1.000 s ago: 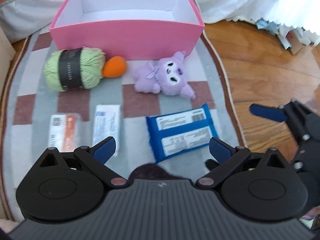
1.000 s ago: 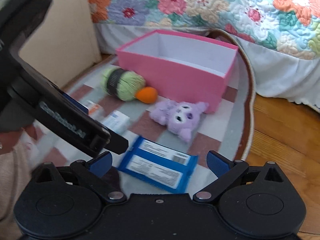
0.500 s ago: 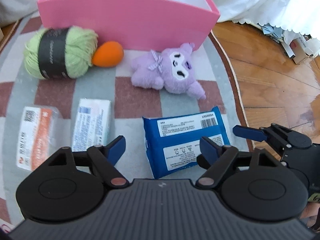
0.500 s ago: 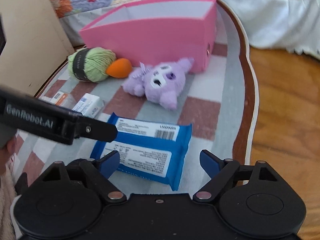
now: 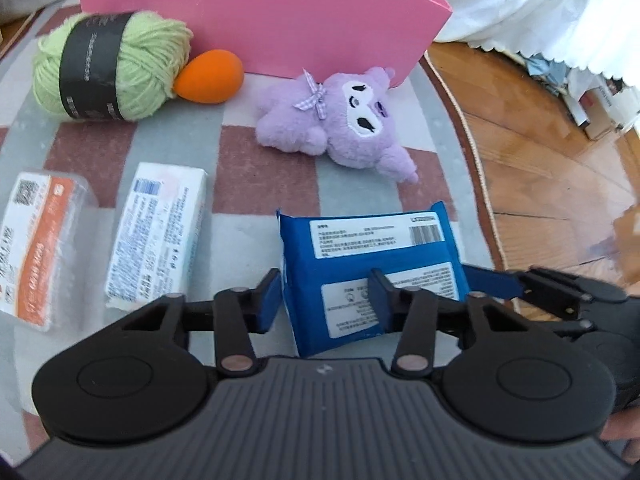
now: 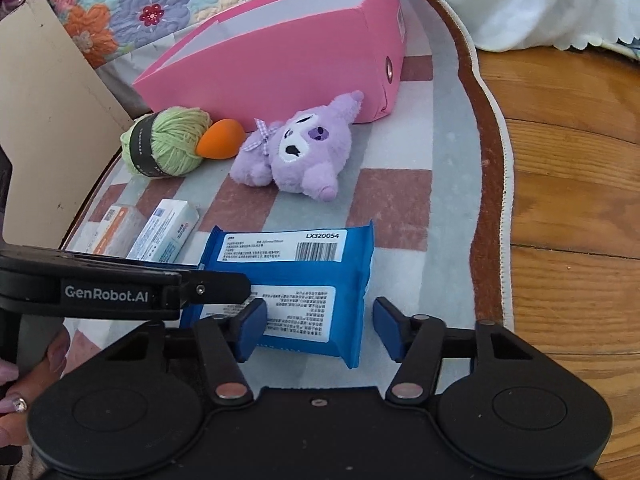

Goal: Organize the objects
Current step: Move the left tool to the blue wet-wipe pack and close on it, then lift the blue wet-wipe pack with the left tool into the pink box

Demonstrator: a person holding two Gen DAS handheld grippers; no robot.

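Down on the rug: both grippers are parked over the same blue wipes pack (image 5: 372,276), one from each side.
Left gripper (image 5: 326,296): jaws have just been closing, now roughly a quarter open. One pad sits outside the pack's left edge, the other rests on top of its label, so it straddles that end. Can't tell if the pads actually pinch yet.
Right gripper (image 6: 318,328): also just been closing, about a third open. Left pad over the label, right pad clear of the pack's right edge with a visible gap. Not gripping yet, I'd say.
What changed: a second ago both tools were higher and spread wide; now they're low and narrowing. Looks like a two-handed pickup is starting.
Pose: both point steeply down at the rug. A hand (image 6: 24,376) shows under the left tool.
Pack's spot: flat on the checked rug (image 5: 256,168), near its edge by the wood floor.
Farther out: purple plush (image 5: 340,120), two small boxes (image 5: 158,236), green yarn (image 5: 112,66), orange egg (image 5: 210,76), then the pink box (image 5: 304,20), probably where it's all headed.
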